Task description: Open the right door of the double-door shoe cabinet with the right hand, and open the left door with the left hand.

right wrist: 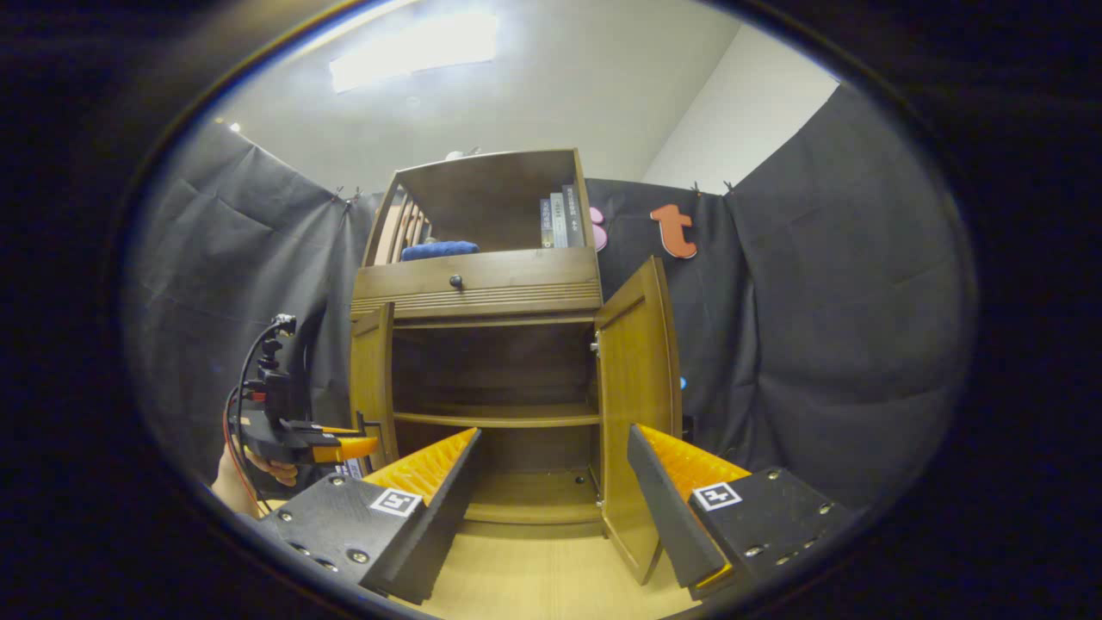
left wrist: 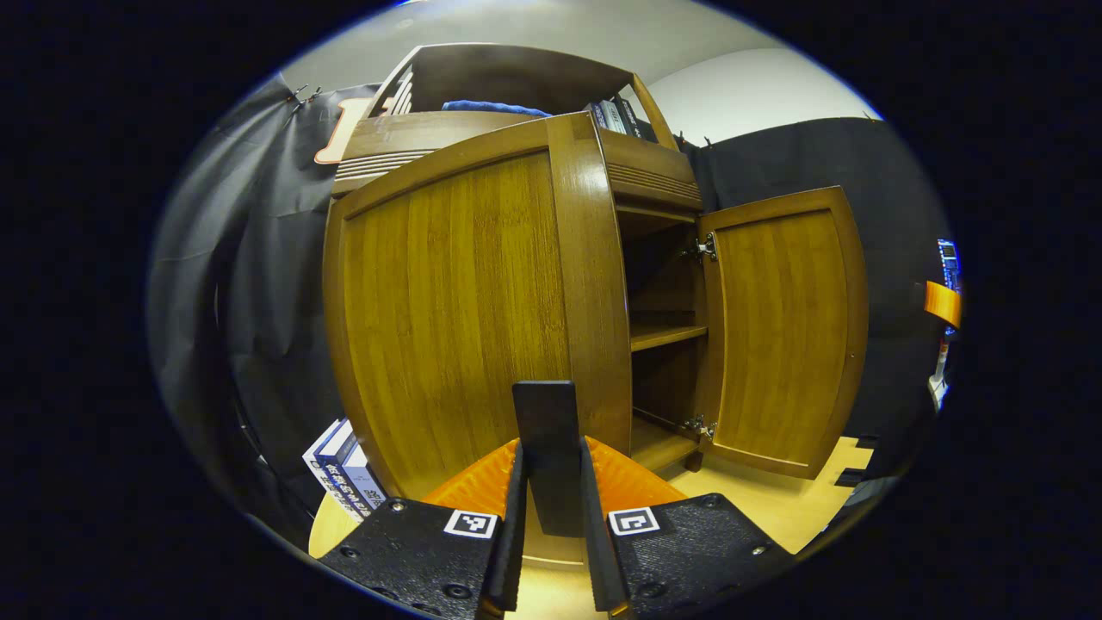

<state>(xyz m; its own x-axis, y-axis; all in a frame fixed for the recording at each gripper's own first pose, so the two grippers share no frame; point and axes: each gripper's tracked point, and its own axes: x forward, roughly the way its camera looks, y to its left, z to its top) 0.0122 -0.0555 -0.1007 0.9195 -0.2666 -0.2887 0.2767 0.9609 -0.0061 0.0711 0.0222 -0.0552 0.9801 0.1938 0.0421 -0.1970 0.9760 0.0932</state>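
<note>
Black cloth [right wrist: 818,327] backs the cabinet [right wrist: 478,284]; both doors stand open.

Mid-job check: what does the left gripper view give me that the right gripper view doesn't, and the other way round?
Left gripper view: the left gripper shut on the dark handle of the left door, with stacked boxes beside it. Right gripper view: the right gripper open, the drawer knob, the inner shelf, and a hand holding the left gripper. Both: the right door standing open, the blue cloth and books up top.
</note>
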